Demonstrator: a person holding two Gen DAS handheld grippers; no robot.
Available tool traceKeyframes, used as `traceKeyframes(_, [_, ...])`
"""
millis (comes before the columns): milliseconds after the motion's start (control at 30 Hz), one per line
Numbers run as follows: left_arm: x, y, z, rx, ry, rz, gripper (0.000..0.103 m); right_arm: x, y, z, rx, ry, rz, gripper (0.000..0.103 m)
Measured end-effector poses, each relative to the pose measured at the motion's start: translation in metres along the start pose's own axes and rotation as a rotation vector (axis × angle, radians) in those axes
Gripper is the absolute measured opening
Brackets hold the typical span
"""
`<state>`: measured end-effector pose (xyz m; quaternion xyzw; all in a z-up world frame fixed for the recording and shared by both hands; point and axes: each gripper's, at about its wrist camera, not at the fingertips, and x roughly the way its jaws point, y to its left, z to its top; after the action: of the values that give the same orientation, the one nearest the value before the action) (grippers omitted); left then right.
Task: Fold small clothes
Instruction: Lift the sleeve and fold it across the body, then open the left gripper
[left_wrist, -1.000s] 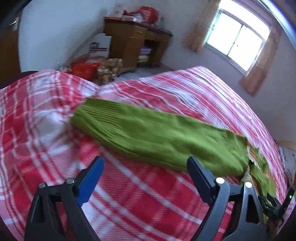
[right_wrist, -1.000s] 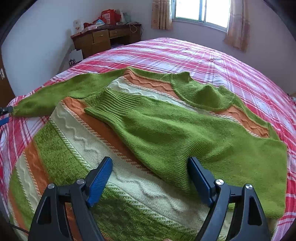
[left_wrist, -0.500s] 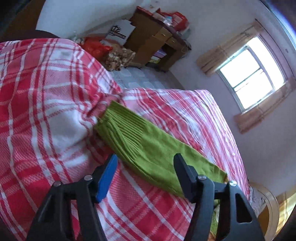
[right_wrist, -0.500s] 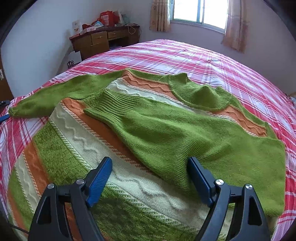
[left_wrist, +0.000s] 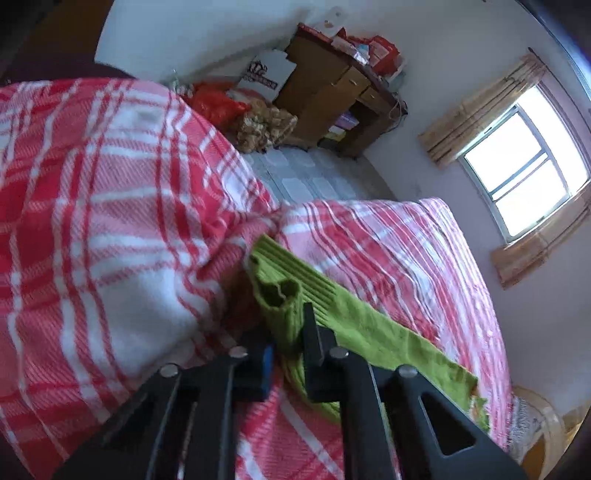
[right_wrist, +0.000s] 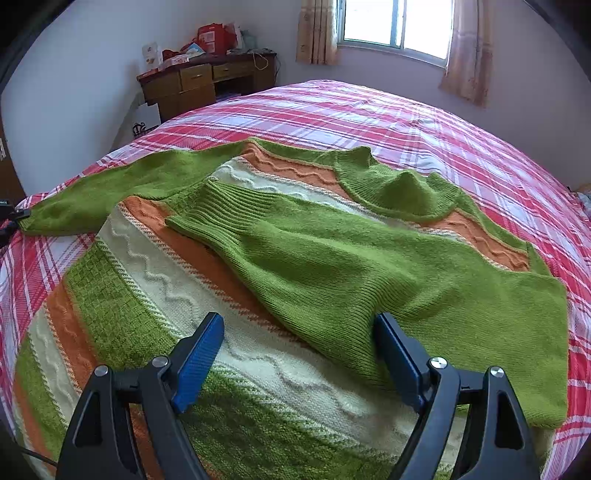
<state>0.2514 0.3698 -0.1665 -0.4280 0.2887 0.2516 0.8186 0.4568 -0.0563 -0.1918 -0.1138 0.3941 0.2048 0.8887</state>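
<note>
The left gripper had clamped down on the ribbed cuff of the green sleeve near the bed's edge. The right gripper sat spread wide over the striped sweater, which lay flat mid-bed with its other sleeve folded across.

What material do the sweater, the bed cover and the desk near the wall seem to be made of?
Sweater: knitted yarn, probably wool or acrylic, matte and slightly fuzzy; ribbed cuffs and raised wavy cables show. Bed cover: woven plaid cloth, likely cotton, matte; in the left wrist view its coarse weave is visible. Desk: brown wood or wood veneer, slightly glossy, with drawers; which one is unclear.
</note>
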Motion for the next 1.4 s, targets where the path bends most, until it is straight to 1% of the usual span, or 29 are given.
traceKeyframes(100, [-0.01,0.0,0.001,0.027,-0.027,-0.01,0.008,0.0,0.0,0.0,-0.001,0.0,0.0,0.084])
traceKeyframes(167, [-0.018,0.0,0.001,0.04,-0.038,-0.032,0.007,0.0,0.0,0.0,0.0,0.0,0.0,0.084])
traceKeyframes(300, [-0.032,-0.014,0.002,0.094,-0.055,-0.093,0.006,0.0,0.0,0.0,0.002,0.001,0.002,0.084])
traceKeyframes(467, [-0.054,-0.05,0.002,0.184,-0.08,-0.175,0.006,0.001,0.0,-0.001,0.004,0.0,0.001,0.084])
traceKeyframes(700, [-0.079,-0.09,0.004,0.242,-0.08,-0.281,0.005,0.001,-0.001,0.0,0.006,-0.001,0.001,0.084])
traceKeyframes(733, [-0.082,-0.096,0.003,0.257,-0.079,-0.303,0.005,0.001,-0.001,-0.001,0.005,-0.001,0.002,0.084])
traceKeyframes(767, [-0.085,-0.102,0.002,0.267,-0.077,-0.344,0.005,0.001,-0.001,-0.001,0.006,-0.001,0.002,0.084])
traceKeyframes(900, [-0.091,-0.124,0.0,0.325,-0.078,-0.357,0.005,0.001,-0.001,-0.001,0.007,-0.002,0.002,0.084])
traceKeyframes(1100, [-0.101,-0.16,-0.002,0.379,-0.088,-0.379,0.005,0.002,-0.002,0.0,0.007,-0.001,-0.003,0.085])
traceKeyframes(1133, [-0.102,-0.165,-0.002,0.385,-0.088,-0.384,0.005,0.001,-0.003,0.0,0.011,-0.002,0.004,0.085])
traceKeyframes(1200, [-0.106,-0.179,-0.004,0.401,-0.085,-0.398,0.005,-0.006,-0.009,0.0,0.048,-0.011,0.053,0.085])
traceKeyframes(1233, [-0.107,-0.184,-0.004,0.406,-0.081,-0.402,0.005,-0.012,-0.014,-0.001,0.075,-0.014,0.074,0.085])
traceKeyframes(1300, [-0.108,-0.193,-0.007,0.407,-0.076,-0.417,0.005,-0.029,-0.017,-0.005,0.101,-0.026,0.092,0.085])
traceKeyframes(1400, [-0.108,-0.211,-0.01,0.423,-0.075,-0.428,0.005,-0.058,-0.012,-0.02,0.076,-0.047,0.136,0.085])
